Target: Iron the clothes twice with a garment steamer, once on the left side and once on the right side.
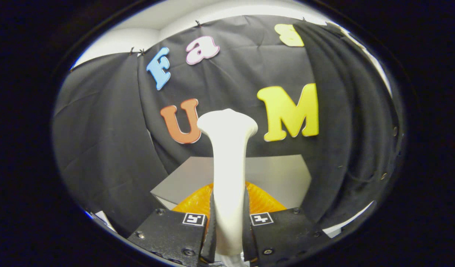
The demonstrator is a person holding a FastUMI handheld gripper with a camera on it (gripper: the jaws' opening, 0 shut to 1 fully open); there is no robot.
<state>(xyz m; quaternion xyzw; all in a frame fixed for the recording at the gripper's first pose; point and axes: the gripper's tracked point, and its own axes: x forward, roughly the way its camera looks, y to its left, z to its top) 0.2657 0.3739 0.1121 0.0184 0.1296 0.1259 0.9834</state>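
Note:
A white garment steamer (228,163) stands upright between the fingers of my gripper (229,226), its flared head at the top. Both fingers press on its handle, one on each side, so the gripper is shut on it. A dark garment (342,122) hangs in folds to the right of the steamer, reaching from the top of the booth down past the table's level. The steamer head is to the left of the garment and apart from it.
An orange ribbed thing (262,202) lies just beyond the fingers, behind the steamer's handle. A grey table top (279,174) stretches beyond it to the booth's black cloth wall (101,129).

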